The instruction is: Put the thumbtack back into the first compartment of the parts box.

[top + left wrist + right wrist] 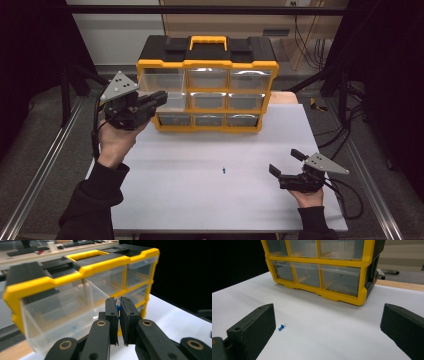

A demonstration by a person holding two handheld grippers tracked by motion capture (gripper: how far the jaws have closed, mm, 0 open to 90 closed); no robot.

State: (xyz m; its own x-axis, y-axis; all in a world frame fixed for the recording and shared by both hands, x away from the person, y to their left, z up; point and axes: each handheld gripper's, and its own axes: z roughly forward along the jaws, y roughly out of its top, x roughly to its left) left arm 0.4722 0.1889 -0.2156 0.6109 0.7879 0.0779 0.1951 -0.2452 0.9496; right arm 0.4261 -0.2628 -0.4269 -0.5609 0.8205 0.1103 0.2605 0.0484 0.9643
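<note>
White tabletop (pixel 210 195), dark curtains either side, desks beyond.

My left gripper (pixel 119 315): jaws pinched nearly together, a small blue thing (pixel 118 308) caught between the pads. Too little of it shows for me to name it. I see this gripper raised at the organizer's upper left corner (pixel 161 96).

Just past the tips sits a clear drawer (pixel 62 312), pulled out from the top row of the yellow-and-black organizer (pixel 207 85). I make out a faint blue speck through its front wall, low down; whether it lies inside I cannot tell. Other drawers are shut, their contents hard to read through the hazy plastic.

My right gripper (pixel 327 325): jaws spread wide, nothing between them, resting low on the table near its right edge (pixel 288 163).

One blue pushpin (pixel 281 327) lies loose on the white surface, just beside the right gripper's left jaw, well apart from the organizer.
</note>
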